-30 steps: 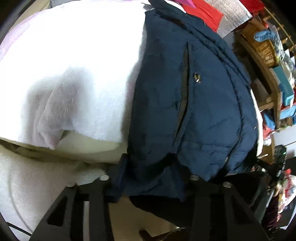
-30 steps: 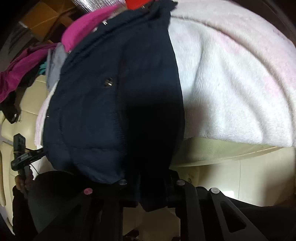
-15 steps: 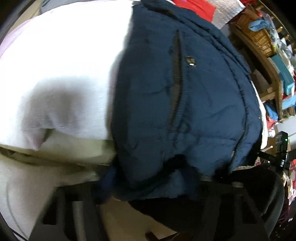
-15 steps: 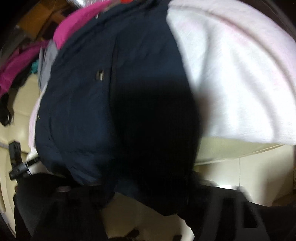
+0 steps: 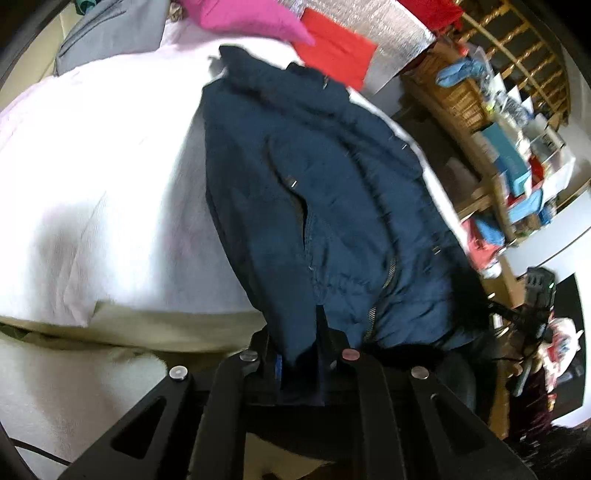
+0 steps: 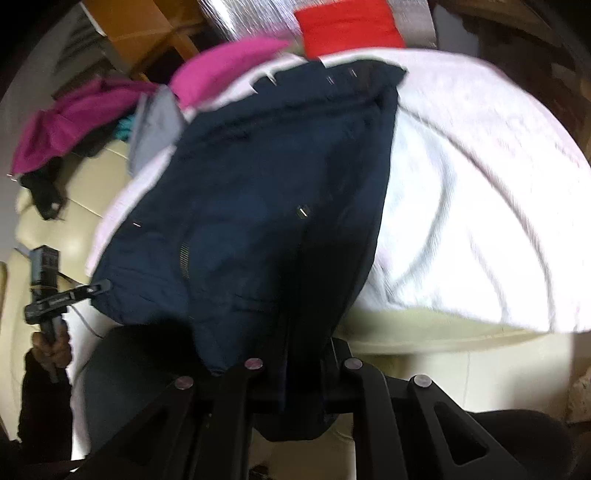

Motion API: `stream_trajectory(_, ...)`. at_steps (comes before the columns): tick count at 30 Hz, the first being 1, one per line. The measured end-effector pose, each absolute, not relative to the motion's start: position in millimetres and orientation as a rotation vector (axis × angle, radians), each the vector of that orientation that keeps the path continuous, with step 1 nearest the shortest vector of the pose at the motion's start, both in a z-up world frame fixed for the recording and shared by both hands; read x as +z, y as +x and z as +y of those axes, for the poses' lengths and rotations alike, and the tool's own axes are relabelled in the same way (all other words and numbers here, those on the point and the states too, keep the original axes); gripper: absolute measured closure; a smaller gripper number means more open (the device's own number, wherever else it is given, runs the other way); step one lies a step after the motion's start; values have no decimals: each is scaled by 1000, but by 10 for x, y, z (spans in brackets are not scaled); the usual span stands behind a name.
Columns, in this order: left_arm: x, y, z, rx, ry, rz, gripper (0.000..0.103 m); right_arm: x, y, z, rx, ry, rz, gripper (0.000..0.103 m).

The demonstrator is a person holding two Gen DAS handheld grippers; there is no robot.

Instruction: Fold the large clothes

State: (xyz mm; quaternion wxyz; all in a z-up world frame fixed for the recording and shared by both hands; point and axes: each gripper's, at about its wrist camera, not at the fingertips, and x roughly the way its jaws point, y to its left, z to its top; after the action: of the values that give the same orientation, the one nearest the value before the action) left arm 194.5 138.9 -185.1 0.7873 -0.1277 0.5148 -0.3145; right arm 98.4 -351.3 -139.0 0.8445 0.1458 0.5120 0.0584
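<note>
A dark navy padded jacket (image 5: 332,184) lies lengthwise on a white fleece blanket (image 5: 92,166), with its collar at the far end and its zip running down the middle. My left gripper (image 5: 295,343) has its jaws closing on the jacket's near hem, and the cloth is pinched between the fingers. In the right wrist view the same jacket (image 6: 258,184) hangs from my right gripper (image 6: 295,365), whose jaws are also closing on the hem at the other corner. The fingertips are buried in the fabric. The near edge is lifted off the blanket.
A pink garment (image 5: 251,18), a red one (image 5: 340,48) and a grey one (image 5: 110,33) lie beyond the collar. A cluttered wooden shelf (image 5: 480,122) stands to the right. The cream sofa edge (image 6: 424,332) shows under the blanket (image 6: 480,203). A hand (image 6: 51,347) holds the other gripper at the left.
Both grippers went from spread beside the hem to pinched on it and rose. The jacket's near edge came up with them, and more of the far clutter is in view.
</note>
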Motion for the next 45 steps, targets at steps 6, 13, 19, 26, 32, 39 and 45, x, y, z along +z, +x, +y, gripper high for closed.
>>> stream_trajectory(6, -1686, 2059, 1398, -696, -281, 1079, 89, -1572, 1127, -3417, 145, 342, 1127, 90)
stream_trajectory(13, -2175, 2319, 1281, -624, -223, 1247, 79, -2177, 1344, -3403, 92, 483, 1250, 34)
stream_trajectory(19, -2293, 2323, 1390, -642, -321, 1250, 84, -2257, 1333, -3435, 40, 523, 1260, 92)
stream_trajectory(26, -1570, 2378, 1347, -706, -373, 1096, 90, -1262, 1206, -3533, 139, 529, 957, 95)
stream_trajectory(32, -809, 2632, 1353, -706, -445, 941, 90, -597, 1454, -3698, 87, 511, 708, 95)
stream_trajectory(39, -519, 3564, 1230, -651, -539, 875, 90, -268, 2276, -4200, -1, 567, 575, 95)
stream_trajectory(45, -732, 4875, 823, -559, -531, 894, 90, -416, 3754, -4520, -80, 541, 575, 95)
